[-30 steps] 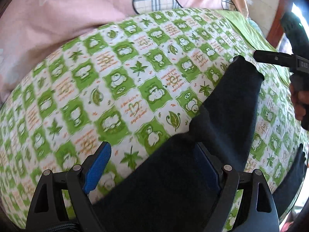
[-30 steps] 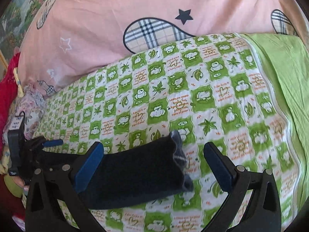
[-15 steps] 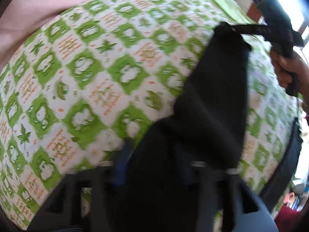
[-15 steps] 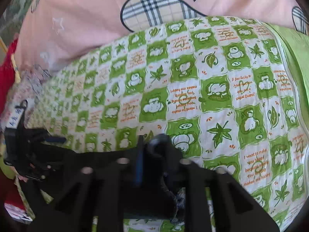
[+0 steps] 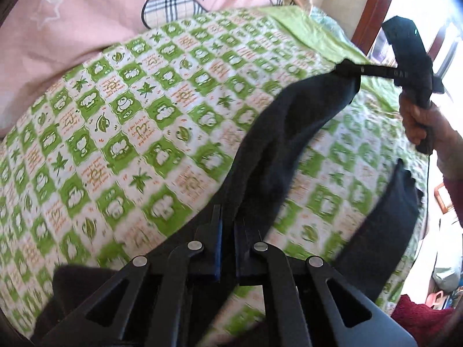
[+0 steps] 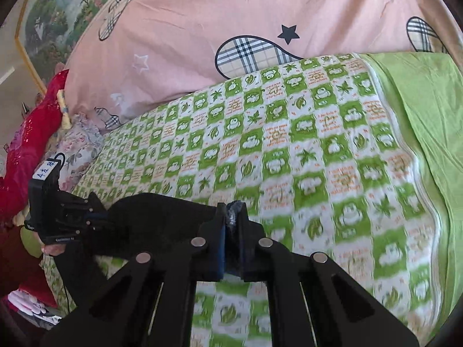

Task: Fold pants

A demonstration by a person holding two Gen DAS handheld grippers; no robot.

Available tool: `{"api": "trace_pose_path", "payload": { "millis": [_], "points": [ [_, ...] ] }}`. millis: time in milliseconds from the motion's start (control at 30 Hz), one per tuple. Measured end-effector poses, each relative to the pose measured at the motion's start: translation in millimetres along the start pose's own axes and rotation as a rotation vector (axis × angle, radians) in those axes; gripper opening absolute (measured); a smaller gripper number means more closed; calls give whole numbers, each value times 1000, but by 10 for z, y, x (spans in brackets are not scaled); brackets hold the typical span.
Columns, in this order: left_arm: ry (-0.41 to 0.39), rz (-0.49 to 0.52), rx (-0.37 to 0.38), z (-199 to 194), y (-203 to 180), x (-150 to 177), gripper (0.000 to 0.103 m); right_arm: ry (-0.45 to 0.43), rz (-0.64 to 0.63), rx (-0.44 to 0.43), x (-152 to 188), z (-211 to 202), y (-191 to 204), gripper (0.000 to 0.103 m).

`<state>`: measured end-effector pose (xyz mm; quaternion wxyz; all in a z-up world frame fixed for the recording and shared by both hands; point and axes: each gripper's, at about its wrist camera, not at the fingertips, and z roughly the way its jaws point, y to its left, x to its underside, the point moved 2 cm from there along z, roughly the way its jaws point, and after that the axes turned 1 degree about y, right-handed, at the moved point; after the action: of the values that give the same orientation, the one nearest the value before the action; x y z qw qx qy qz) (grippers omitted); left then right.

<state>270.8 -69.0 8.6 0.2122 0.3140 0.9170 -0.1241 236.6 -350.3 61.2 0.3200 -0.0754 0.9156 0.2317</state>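
Nearest in the left wrist view, the left tongs [image 5: 227, 228] are clamped tight on dark fabric of the pants [image 5: 277, 150], the blue-lined pads almost meeting with only a thin fold of cloth pinched between them. From that grip the pants run up and away as a taut dark band, lifted off the bed [image 5: 115, 133], to the right tongs [image 5: 351, 70], which are closed on the far end of the same band. A hand [image 5: 416, 121] wraps the handle of those right tongs at the right edge. A second dark strip of the pants hangs lower on the right, near the edge of the bed.

In the right wrist view, the right tongs [image 6: 231, 219] sit in the foreground, pinched shut on a bunched bit of dark cloth that shows between the pads. The pants [image 6: 162, 217] stretch leftward from there to the left tongs [image 6: 95, 217], which grip the other end; fingers show just under that tool.

Beneath all this lies the green-and-white checked quilt [image 6: 303, 150] covering the bed. Farther back a plain green sheet [image 6: 419, 92] runs along the quilt's right side, and a pink cover [image 6: 231, 8] with plaid shapes and stars lies behind. At the far left is a red bundle [image 6: 34, 133].
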Motion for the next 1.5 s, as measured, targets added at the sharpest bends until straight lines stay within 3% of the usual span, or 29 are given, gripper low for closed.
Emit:
{"api": "trace_pose_path", "payload": {
  "millis": [367, 1000, 1367, 1500],
  "points": [
    [-58, -46, 9, -399, -448, 560, 4, -27, 33, -17, 743, -474, 18, 7],
    [-136, -40, 47, -843, -1138, 1216, 4, -148, -34, -7, 1585, -1188, 358, 7],
    [-49, -29, 61, -479, -1350, 1603, 7, -83, 36, 40, 2185, -1062, 209, 8],
    [-38, -95, 77, -442, -1308, 1709, 14, -105, 97, 31, 2252, -1140, 190, 19]
  ]
}}
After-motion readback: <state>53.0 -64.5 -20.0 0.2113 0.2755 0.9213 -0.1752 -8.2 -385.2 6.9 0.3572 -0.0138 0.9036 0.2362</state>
